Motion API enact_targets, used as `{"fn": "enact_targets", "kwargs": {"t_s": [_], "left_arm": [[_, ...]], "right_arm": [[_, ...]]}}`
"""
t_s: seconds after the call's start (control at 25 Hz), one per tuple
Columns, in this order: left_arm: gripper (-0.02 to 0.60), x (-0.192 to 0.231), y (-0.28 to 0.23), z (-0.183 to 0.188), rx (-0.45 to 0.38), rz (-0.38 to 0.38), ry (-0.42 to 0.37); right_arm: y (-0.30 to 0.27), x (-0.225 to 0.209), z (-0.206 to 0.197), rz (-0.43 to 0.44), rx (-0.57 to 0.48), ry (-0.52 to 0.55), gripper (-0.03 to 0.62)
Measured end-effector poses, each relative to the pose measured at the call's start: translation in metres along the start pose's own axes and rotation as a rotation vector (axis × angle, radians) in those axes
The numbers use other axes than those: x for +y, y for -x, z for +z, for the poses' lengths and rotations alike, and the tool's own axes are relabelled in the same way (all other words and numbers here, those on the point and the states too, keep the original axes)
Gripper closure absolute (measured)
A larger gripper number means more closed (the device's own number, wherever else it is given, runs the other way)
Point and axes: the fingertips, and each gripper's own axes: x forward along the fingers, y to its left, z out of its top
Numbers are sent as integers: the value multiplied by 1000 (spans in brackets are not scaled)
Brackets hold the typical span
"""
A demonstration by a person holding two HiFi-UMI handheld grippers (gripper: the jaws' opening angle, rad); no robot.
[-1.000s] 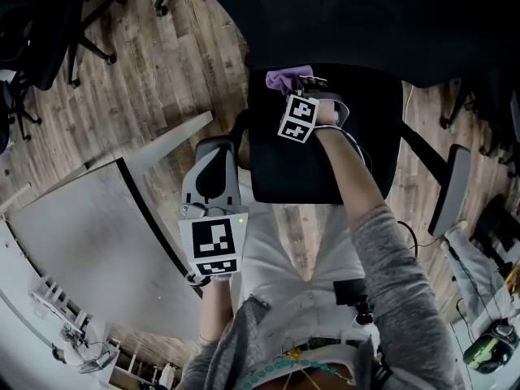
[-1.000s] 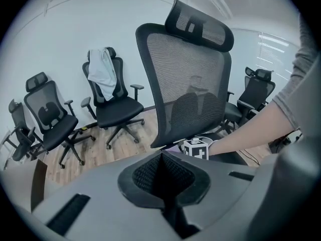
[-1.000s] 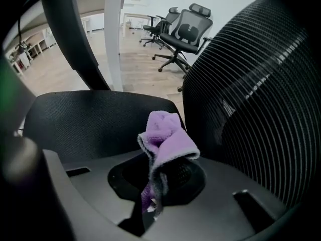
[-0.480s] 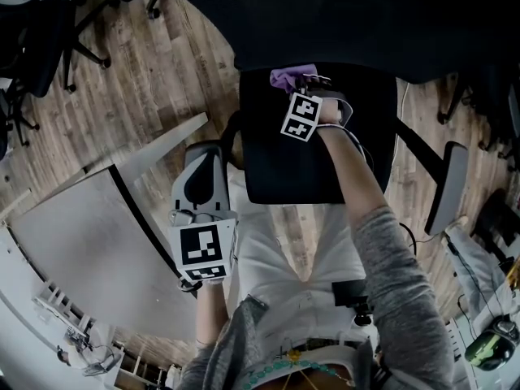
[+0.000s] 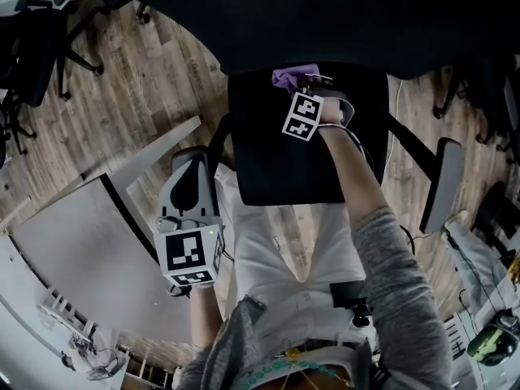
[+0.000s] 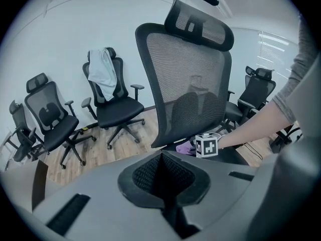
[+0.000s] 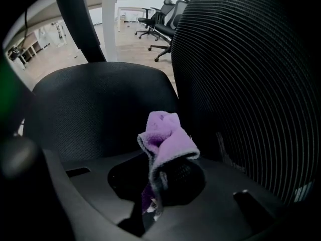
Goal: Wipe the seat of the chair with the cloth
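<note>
A crumpled purple cloth point(image 5: 286, 77) is bunched upward at the rear of the black chair seat point(image 5: 276, 153).

One cloth point(image 7: 163, 134), lilac-purple with a greyish edge. The chair seat point(image 5: 276, 161) was black, finely woven; the chair back point(image 7: 251, 74) was black ribbed mesh. The left gripper point(image 5: 195, 157), left of the chair, was grey, its cube patterned in black-and-white squares; the right gripper point(image 5: 305, 84) bore the same pattern. The floor point(image 5: 154, 80) around the chair was pale brown planking.
</note>
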Motion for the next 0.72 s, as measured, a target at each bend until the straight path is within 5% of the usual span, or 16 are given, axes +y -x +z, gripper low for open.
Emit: {"fn": "enact_targets", "kwargs": {"t_s": [0.72], "left_arm": [[574, 2, 0, 0, -5, 3, -3]], "right_arm": [[4, -11, -52, -14, 48, -35, 546]]}}
